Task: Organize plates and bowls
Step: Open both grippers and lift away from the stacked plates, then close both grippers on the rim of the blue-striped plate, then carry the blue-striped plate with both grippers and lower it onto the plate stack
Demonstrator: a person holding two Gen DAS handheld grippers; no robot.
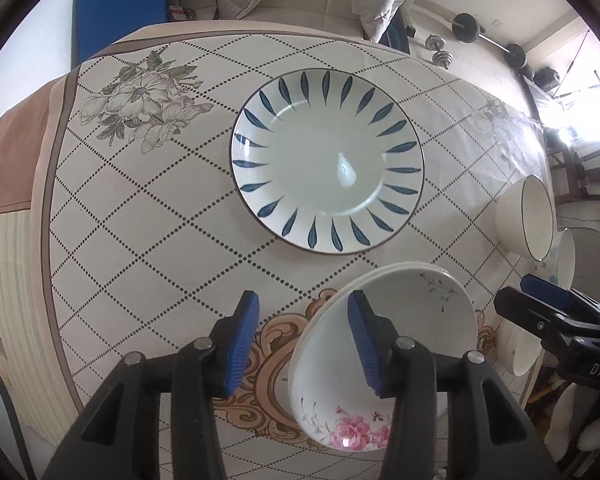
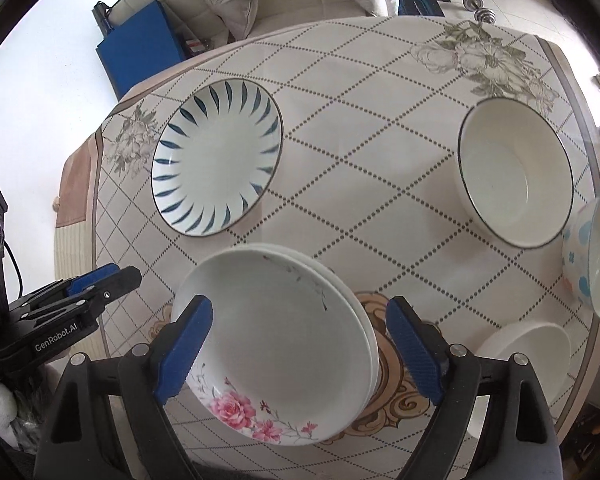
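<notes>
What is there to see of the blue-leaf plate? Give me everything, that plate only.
The blue-leaf plate is round and shallow, glossy white like glazed ceramic, with a ring of dark blue leaf strokes around its sloping wall and a thin dark rim. Its plain centre is empty and shows a bright glare spot. It lies flat, right way up, on the diamond-patterned tablecloth, beyond the stack of floral plates and apart from it. Nothing touches it but the cloth.

Table (image 2: 340, 184), covered by a diamond-patterned floral cloth, carried: one blue-leaf plate (image 2: 217, 159); a stack of rose-printed white plates (image 2: 276, 344); a dark-rimmed white bowl (image 2: 516, 176); a blue-dotted bowl (image 2: 592, 256); a plain white dish (image 2: 528, 344), possibly a bowl.
</notes>
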